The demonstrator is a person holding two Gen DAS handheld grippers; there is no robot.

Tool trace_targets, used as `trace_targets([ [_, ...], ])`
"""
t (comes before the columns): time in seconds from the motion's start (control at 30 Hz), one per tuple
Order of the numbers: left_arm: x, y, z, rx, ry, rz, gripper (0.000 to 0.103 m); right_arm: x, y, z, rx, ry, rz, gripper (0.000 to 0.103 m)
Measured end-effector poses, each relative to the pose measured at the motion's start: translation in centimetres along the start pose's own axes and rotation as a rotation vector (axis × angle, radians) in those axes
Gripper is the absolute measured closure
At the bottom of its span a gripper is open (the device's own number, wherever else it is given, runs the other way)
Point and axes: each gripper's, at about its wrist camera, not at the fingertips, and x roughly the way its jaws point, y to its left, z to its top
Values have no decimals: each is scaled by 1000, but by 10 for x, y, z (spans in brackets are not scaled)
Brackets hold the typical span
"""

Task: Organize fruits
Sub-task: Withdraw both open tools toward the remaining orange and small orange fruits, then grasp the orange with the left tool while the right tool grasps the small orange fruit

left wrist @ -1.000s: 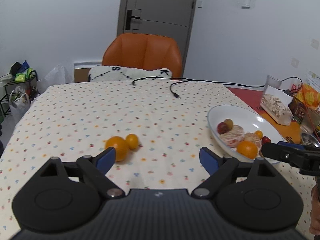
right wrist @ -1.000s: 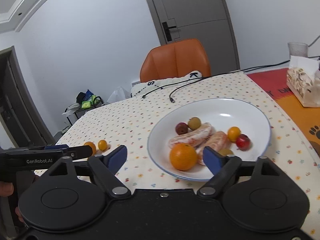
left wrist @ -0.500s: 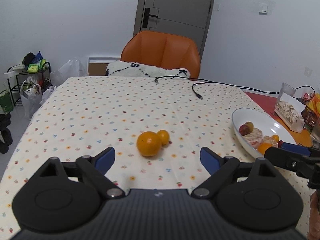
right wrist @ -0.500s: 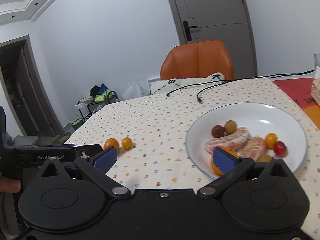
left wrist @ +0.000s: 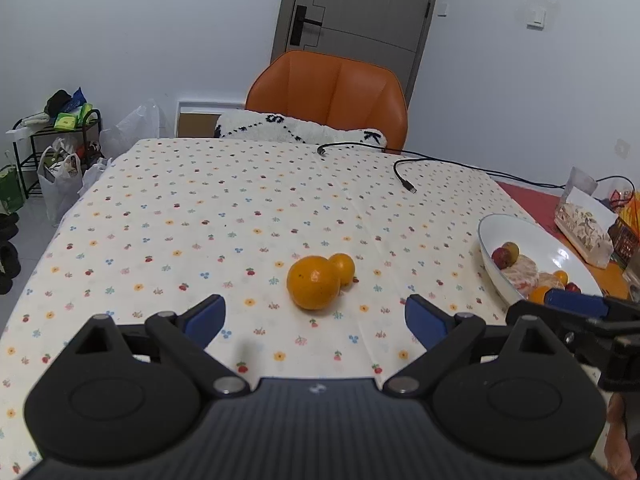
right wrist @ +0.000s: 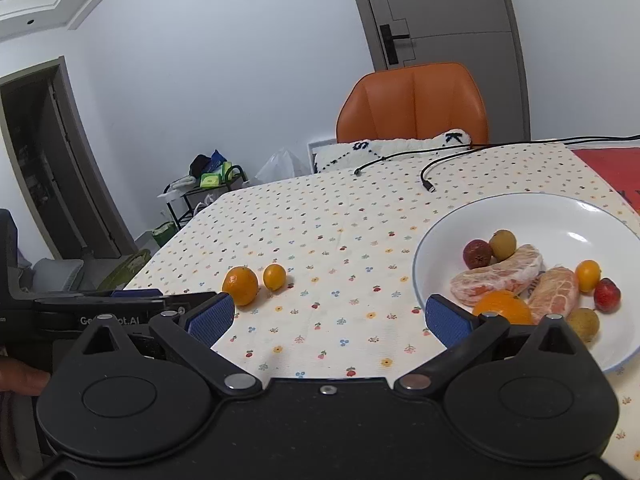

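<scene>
Both grippers are hanging out over the flowery tablecloth [left wrist: 240, 208] right now, and neither one is gripping anything. The left gripper [left wrist: 315, 322] is spreading its jaws wider at this moment, with only bare cloth between the blue pads. The orange [left wrist: 313, 287] is sitting just ahead of its tips, pretty much centred on the gap, and the small kumquat [left wrist: 343, 268] is touching the orange on the far right side of it.

The right gripper [right wrist: 330, 318] is sitting with its jaws about as wide as they go, also over bare cloth. The white plate [right wrist: 532, 216] is lying ahead and to the right of it, and it's holding peeled citrus segments [right wrist: 500, 274], another orange [right wrist: 502, 307] peeking out right behind the right pad, plus a few small red and yellow fruits. From this side, the loose orange [right wrist: 240, 285] and kumquat [right wrist: 274, 277] are sitting ahead-left.
</scene>
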Motion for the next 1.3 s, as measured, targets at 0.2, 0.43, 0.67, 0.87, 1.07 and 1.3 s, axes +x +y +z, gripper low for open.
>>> trace_targets([
  [0.2, 8, -2, 3, -9, 1, -3, 10, 7, -3, 2, 6, 14, 15, 0],
  [0.43, 15, -10, 5, 18, -2, -26, 20, 16, -2, 6, -6, 23, 3, 8],
  [0.67, 28, -12, 7, 20, 11, -31, 33, 26, -2, 9, -4, 41, 6, 23],
  [0.87, 39, -10, 6, 15, 29, -27, 41, 35, -3, 11, -2, 61, 13, 33],
  [1.07, 49, -4, 8, 5, 35, -8, 42, 46, 0, 13, -8, 84, 23, 40],
  [1.3, 58, 6, 10, -23, 42, -8, 67, 62, 7, 17, -18, 108, 38, 43],
])
